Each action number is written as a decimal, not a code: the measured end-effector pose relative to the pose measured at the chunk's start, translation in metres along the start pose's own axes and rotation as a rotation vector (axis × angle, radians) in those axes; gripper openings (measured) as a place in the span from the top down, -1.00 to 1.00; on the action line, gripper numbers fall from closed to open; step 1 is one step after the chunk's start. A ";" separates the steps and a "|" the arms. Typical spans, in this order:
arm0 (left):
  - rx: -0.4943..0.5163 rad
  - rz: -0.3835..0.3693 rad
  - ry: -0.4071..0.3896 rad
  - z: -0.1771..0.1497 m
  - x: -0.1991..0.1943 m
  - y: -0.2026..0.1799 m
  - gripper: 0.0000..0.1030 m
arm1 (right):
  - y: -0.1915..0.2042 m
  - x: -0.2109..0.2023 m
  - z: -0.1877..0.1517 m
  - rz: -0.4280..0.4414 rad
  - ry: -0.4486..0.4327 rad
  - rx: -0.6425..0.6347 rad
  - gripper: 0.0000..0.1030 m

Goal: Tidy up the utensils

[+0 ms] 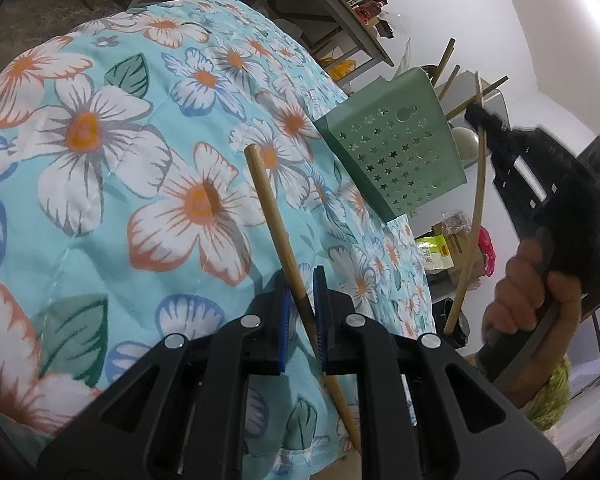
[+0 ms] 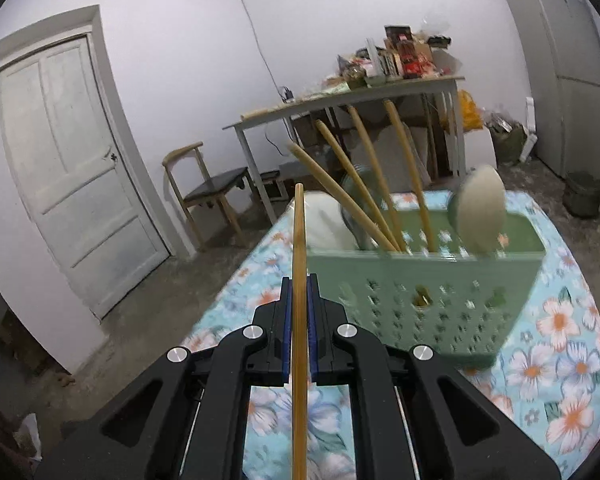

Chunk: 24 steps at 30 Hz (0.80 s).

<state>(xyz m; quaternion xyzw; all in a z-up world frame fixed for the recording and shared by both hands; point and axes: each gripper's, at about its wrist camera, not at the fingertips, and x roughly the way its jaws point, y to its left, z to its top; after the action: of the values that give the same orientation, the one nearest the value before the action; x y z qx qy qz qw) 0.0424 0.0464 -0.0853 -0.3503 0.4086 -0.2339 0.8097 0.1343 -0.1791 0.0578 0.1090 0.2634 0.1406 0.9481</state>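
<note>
Left wrist view: the left tool [image 1: 300, 300] was clamped on a chopstick [image 1: 278, 224], angled down over the floral tabletop [image 1: 112, 160], short of the green caddy [image 1: 396, 152].

Right wrist view: the right tool [image 2: 299, 312] gripped a second chopstick [image 2: 299, 248] just left of the caddy [image 2: 420, 296]. Risk: its tip catching the caddy's rim or the standing sticks and slipping.
</note>
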 end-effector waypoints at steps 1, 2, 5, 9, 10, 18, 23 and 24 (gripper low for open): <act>0.002 0.002 0.000 0.000 0.000 -0.001 0.78 | -0.004 -0.002 -0.002 -0.002 0.003 0.006 0.87; 0.005 0.005 0.000 0.000 0.001 -0.002 0.78 | -0.011 -0.004 -0.005 -0.003 0.008 0.020 0.87; 0.018 0.019 0.003 0.000 0.002 -0.004 0.77 | -0.026 -0.009 -0.009 -0.007 0.011 0.045 0.87; 0.025 0.033 0.007 0.000 0.004 -0.006 0.77 | -0.038 -0.014 -0.012 0.000 0.011 0.065 0.87; 0.026 0.037 0.008 0.001 0.004 -0.006 0.77 | -0.041 -0.015 -0.013 0.002 0.007 0.067 0.87; 0.063 0.068 0.005 0.004 0.002 -0.016 0.80 | -0.032 -0.015 -0.006 0.072 0.004 0.059 0.87; 0.180 0.105 -0.086 0.010 -0.016 -0.038 0.82 | -0.017 -0.019 0.001 0.115 -0.018 0.026 0.87; 0.201 0.114 -0.106 0.012 -0.021 -0.041 0.83 | -0.014 -0.020 0.002 0.122 -0.023 0.024 0.87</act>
<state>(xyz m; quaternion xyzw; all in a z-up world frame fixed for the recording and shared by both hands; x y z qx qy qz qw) 0.0369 0.0382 -0.0384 -0.2556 0.3588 -0.2083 0.8732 0.1219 -0.1994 0.0649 0.1379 0.2471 0.1938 0.9393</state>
